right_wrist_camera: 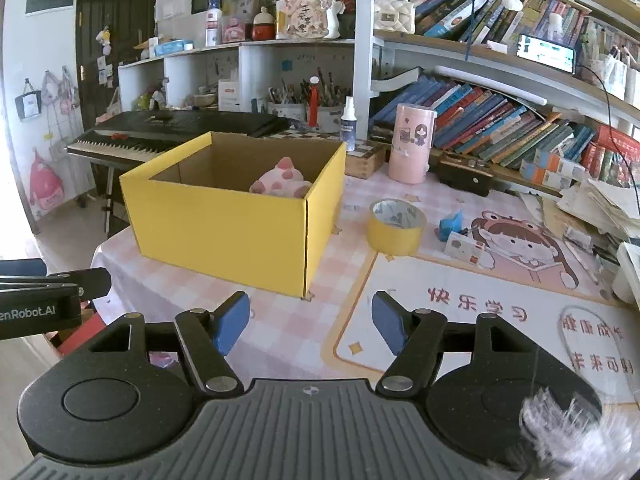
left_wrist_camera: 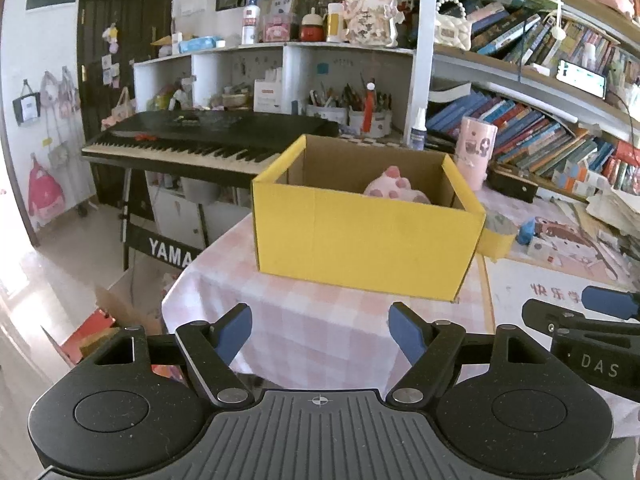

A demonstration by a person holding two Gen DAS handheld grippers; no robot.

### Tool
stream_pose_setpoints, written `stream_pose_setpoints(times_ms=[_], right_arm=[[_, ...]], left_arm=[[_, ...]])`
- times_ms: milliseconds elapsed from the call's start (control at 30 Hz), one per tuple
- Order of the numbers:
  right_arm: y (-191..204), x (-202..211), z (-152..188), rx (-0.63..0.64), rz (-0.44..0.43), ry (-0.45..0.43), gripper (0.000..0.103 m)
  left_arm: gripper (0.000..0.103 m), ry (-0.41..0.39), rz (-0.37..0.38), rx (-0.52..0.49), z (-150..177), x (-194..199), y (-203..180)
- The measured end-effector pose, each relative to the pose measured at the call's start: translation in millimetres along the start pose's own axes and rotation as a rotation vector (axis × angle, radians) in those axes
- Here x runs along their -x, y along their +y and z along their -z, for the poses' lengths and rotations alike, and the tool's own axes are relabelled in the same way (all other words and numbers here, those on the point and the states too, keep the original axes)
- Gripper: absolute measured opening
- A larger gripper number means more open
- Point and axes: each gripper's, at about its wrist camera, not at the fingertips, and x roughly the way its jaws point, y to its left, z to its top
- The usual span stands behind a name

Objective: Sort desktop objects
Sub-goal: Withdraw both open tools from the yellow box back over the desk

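Yellow cardboard fills the middle of the left wrist view: the box (left_wrist_camera: 366, 236) stands open on the checked table (left_wrist_camera: 320, 320), with a pink plush (left_wrist_camera: 394, 188) already lying inside against its right wall. The left tongs (left_wrist_camera: 320, 330) hang wide and empty just short of the box, and a finger of the other tool pokes in at the right edge. From the right wrist view the right tongs (right_wrist_camera: 310, 322) are likewise wide with nothing between the blue pads (right_wrist_camera: 230, 322), pointed at the box's near corner. Beside the box on the right sits a roll of tape (right_wrist_camera: 396, 226), then a small blue wrapper (right_wrist_camera: 450, 226) and a card (right_wrist_camera: 466, 248) on the cartoon mat (right_wrist_camera: 480, 320); a pink tin (right_wrist_camera: 412, 144) stands further back. These loose things look like what is left to sort. The tape seems the nearest pick for the right tongs: come down over its wall, one pad inside the ring and one outside, and lift clear of the box rim before dropping it in. Around the table are packed bookshelves (right_wrist_camera: 500, 120), a keyboard (left_wrist_camera: 192, 140) and a dark door (left_wrist_camera: 124, 40)
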Motion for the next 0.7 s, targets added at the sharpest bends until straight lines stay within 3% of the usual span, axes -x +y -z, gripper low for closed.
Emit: stream_pose_setpoints(times_ms=[700], right_arm=[[-22.2, 22.9, 30.3, -0.074, 0.071, 0.059, 0.068]], left_arm=[[0.078, 0.053, 0.093, -0.070, 23.8, 8.5, -29.3]])
